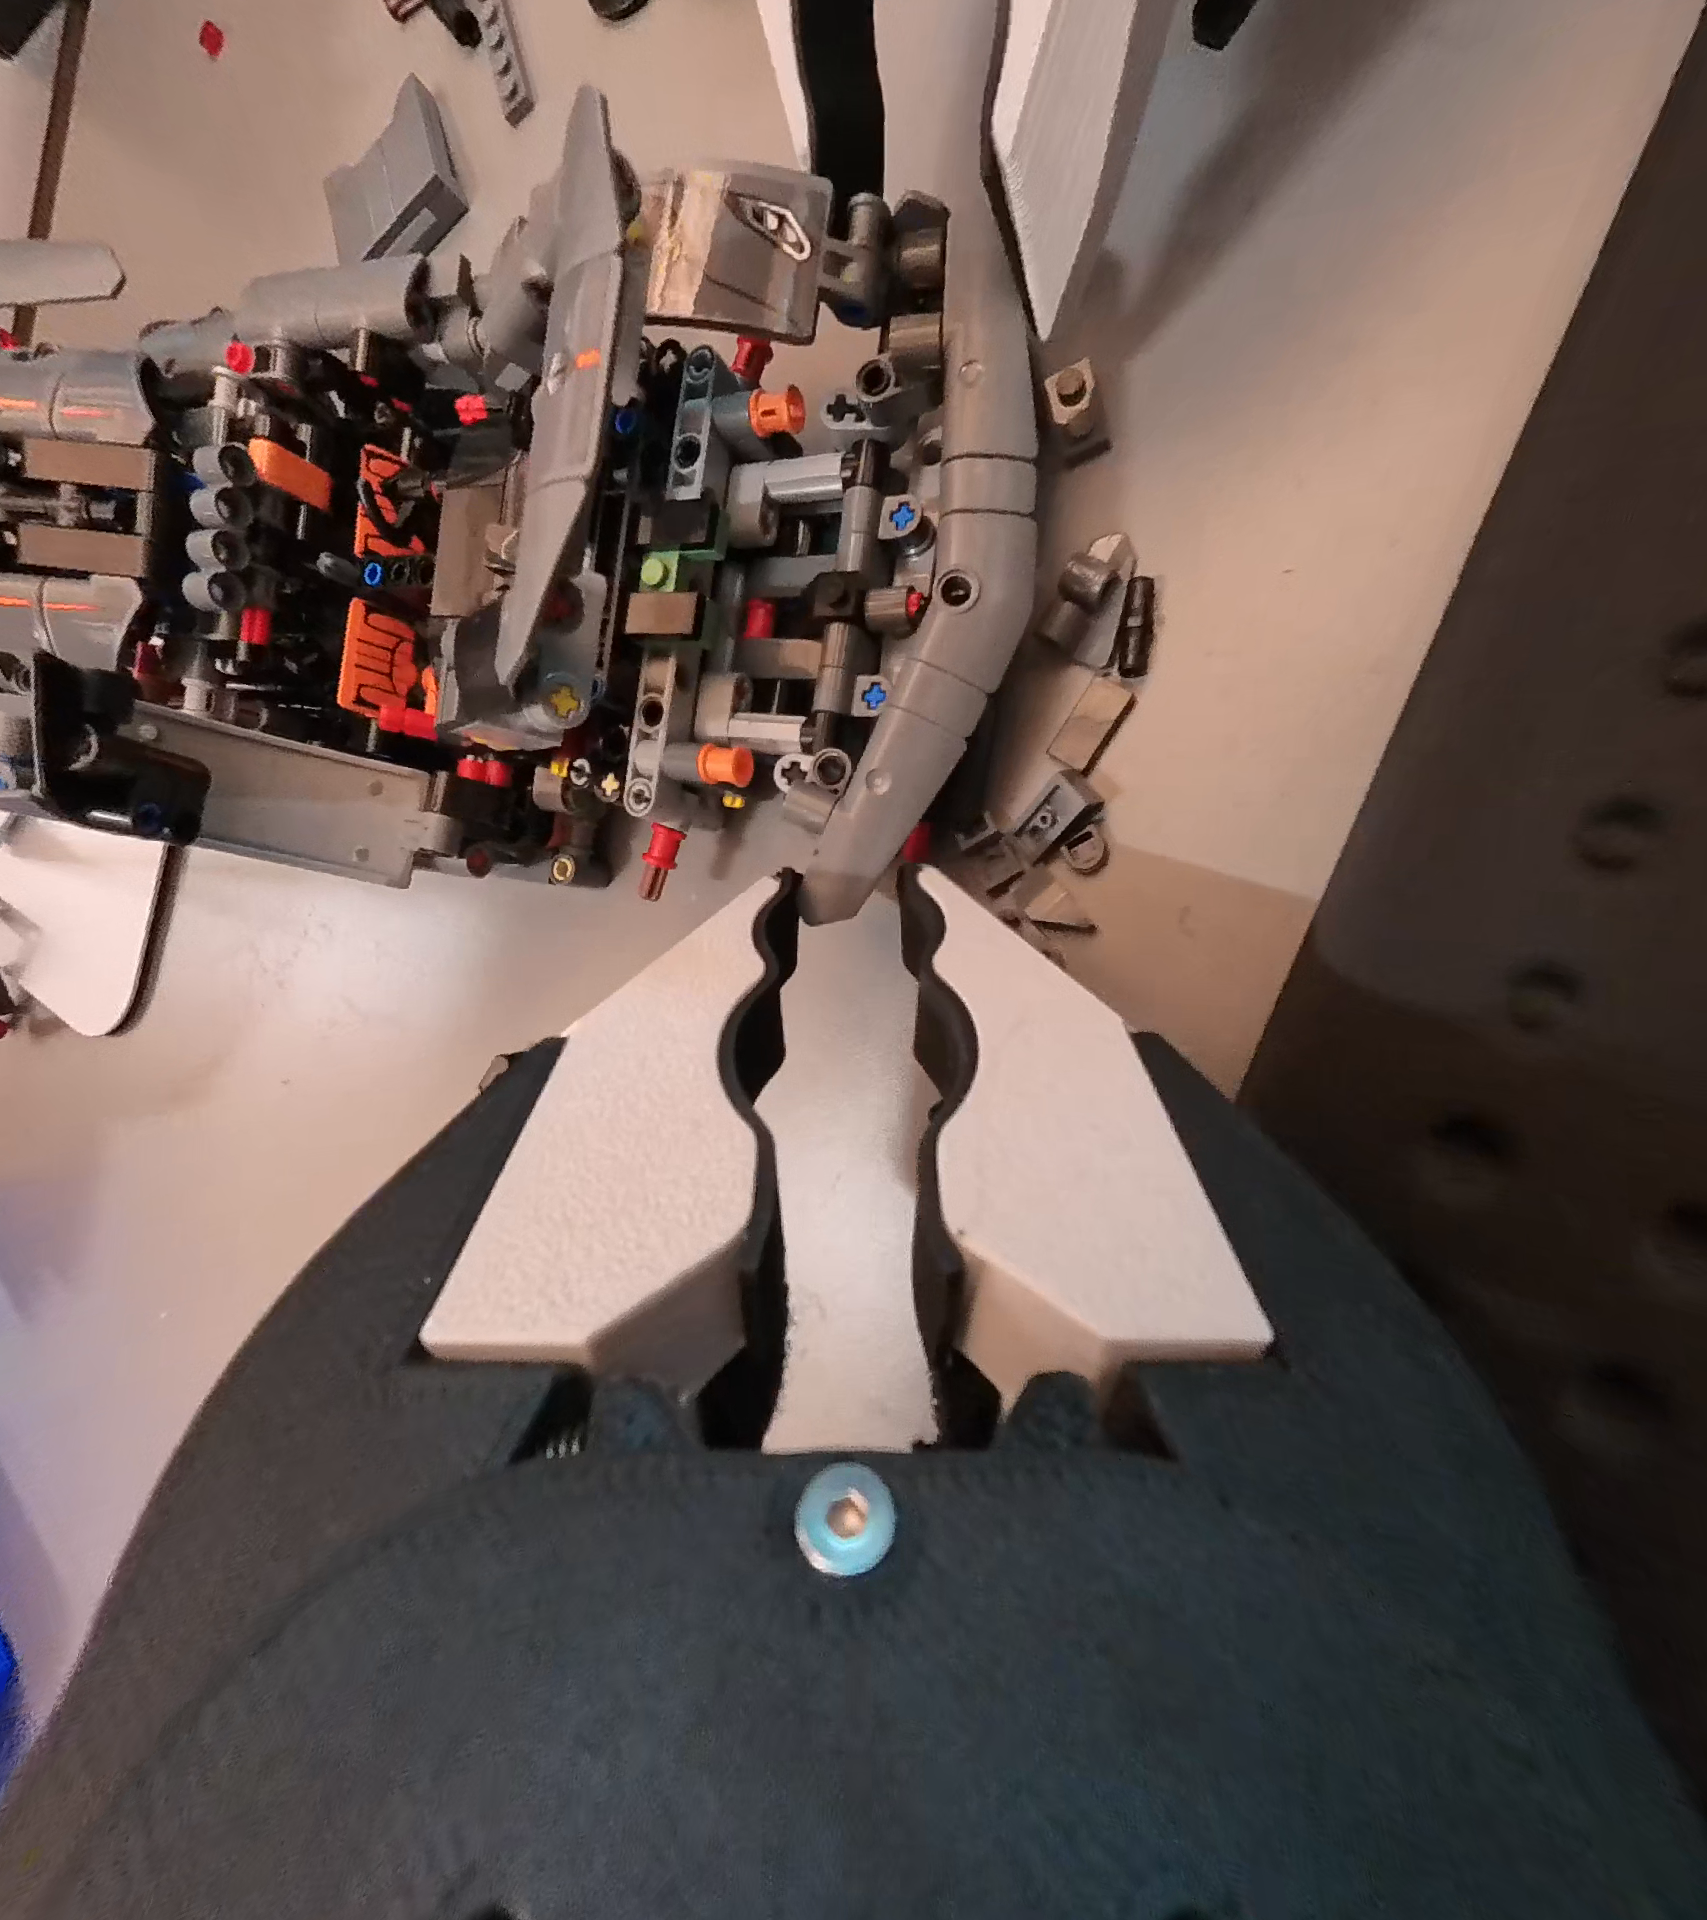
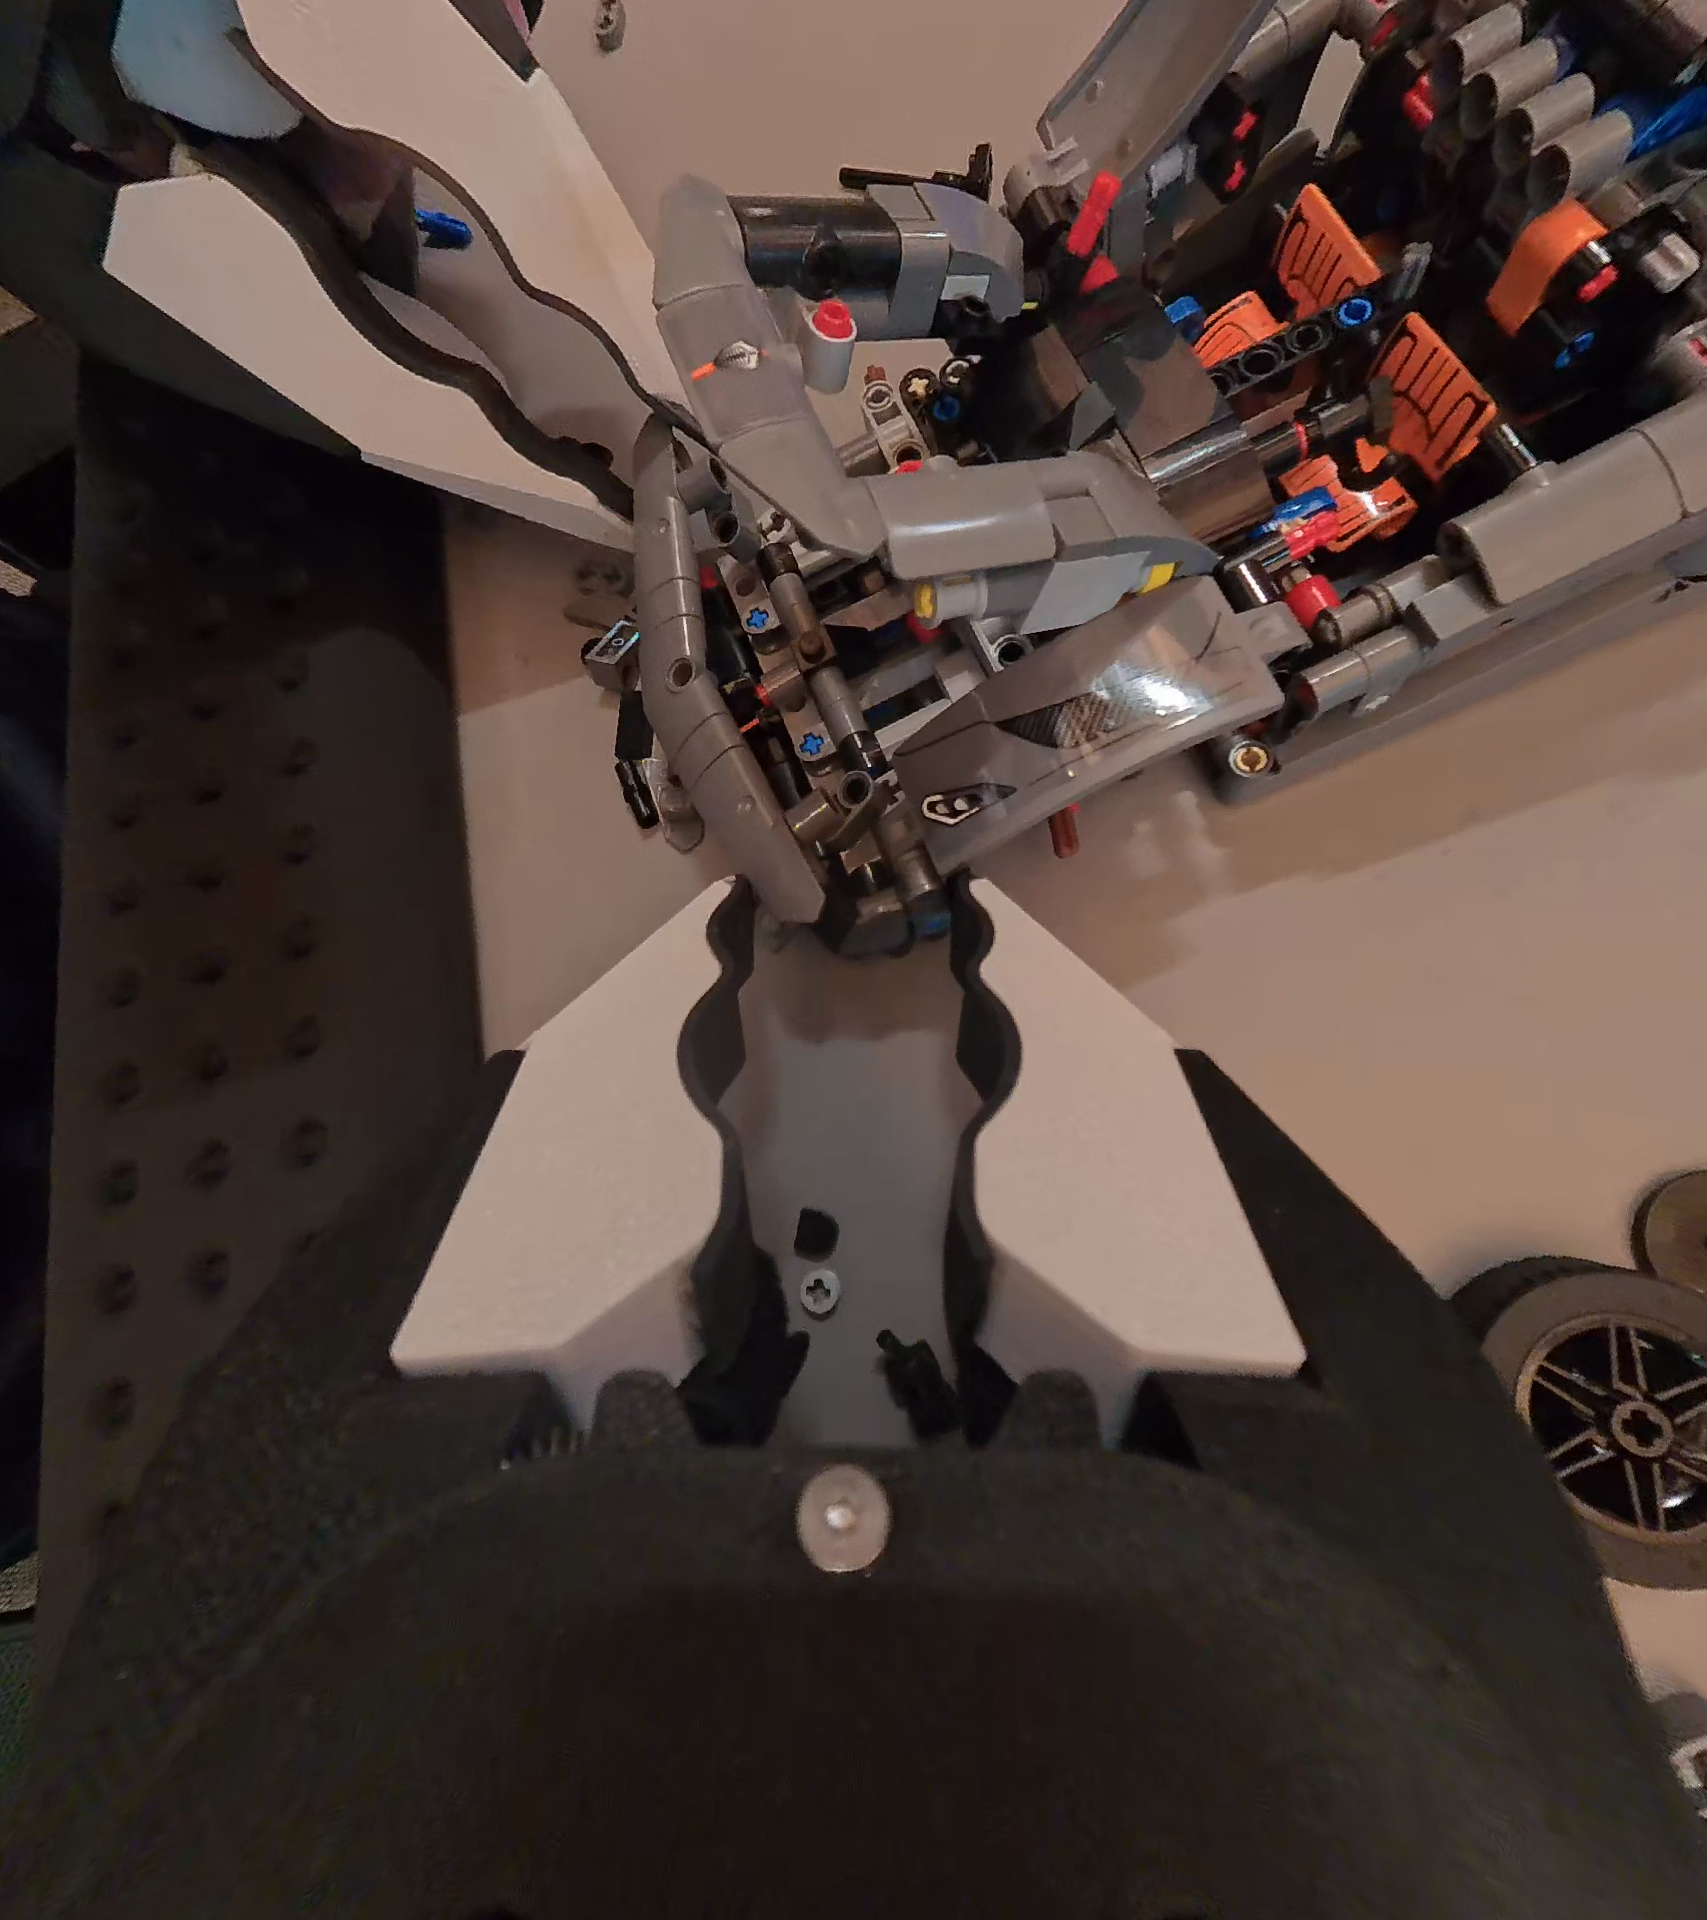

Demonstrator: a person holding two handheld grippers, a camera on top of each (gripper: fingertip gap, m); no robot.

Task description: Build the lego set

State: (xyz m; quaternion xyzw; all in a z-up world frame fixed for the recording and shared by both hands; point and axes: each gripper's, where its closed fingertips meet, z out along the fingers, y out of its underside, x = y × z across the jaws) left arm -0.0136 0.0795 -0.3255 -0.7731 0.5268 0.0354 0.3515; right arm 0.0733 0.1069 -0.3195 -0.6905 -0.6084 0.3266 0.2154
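My left gripper [image 1: 844,894] pinches the near tip of the curved grey plastic bumper strip [image 1: 974,582]; my right gripper [image 2: 854,904] clamps its other end with the dark pin cluster. The strip's long axis spans both grippers, and the grey-orange lego car model [image 1: 413,540] lies beyond. The dark perforated board [image 1: 1607,935] crowds my left gripper; open white tabletop [image 2: 1348,987] elsewhere.

Dim warm light, fisheye-warped, blurry edges.

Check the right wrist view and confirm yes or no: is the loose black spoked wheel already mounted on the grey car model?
No: the black spoked wheel lies flat on the white table, apart from the grey car model.
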